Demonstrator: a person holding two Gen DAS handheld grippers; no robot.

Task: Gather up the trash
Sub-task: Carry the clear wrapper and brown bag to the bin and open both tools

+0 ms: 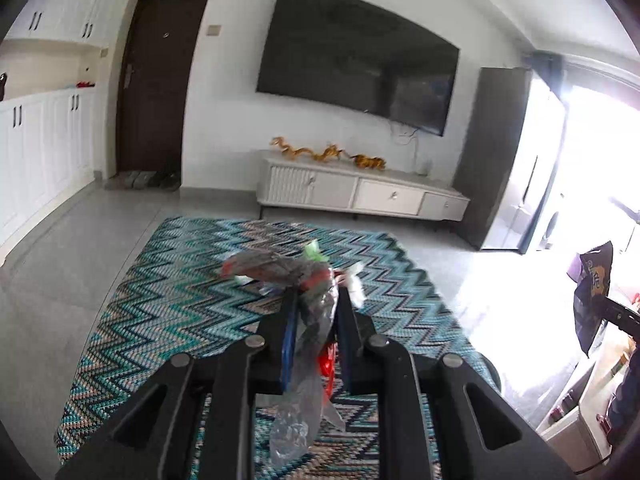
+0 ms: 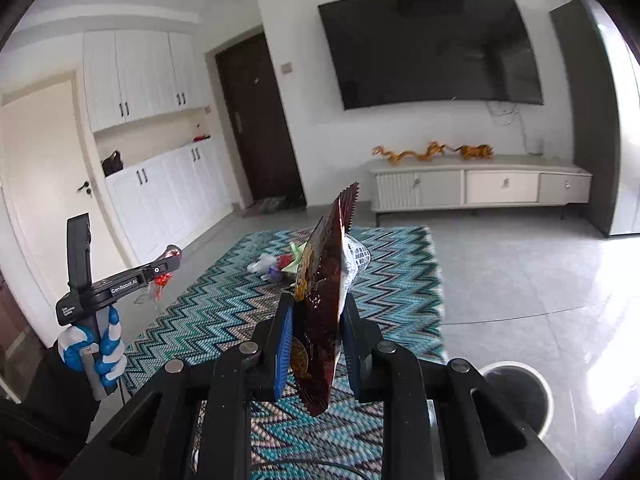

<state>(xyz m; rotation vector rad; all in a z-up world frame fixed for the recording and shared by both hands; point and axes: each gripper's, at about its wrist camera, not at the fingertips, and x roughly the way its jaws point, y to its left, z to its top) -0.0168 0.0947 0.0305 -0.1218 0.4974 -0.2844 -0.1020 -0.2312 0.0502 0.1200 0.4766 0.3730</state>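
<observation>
Your left hand-held gripper [image 1: 316, 300] is clamped on a crumpled clear plastic wrapper [image 1: 308, 320]; your right hand-held gripper [image 2: 316, 312] pinches a brown snack bag [image 2: 320, 300] mid-panel. Both are feather-light, limp and slick, so grip deep. More litter [image 2: 276, 266] lies on the rug [image 2: 224, 312]; the bin [image 2: 516, 392] stands at the rug's near corner.

Glossy foil wrapper [image 2: 320, 312], crinkled clear plastic bag [image 1: 312, 344], woven rug [image 1: 180, 300]

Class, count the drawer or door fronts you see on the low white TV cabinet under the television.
3, in a row along the cabinet: a ribbed front at the left, a plain front in the middle, a smaller front at the right. None seem hidden.
</observation>
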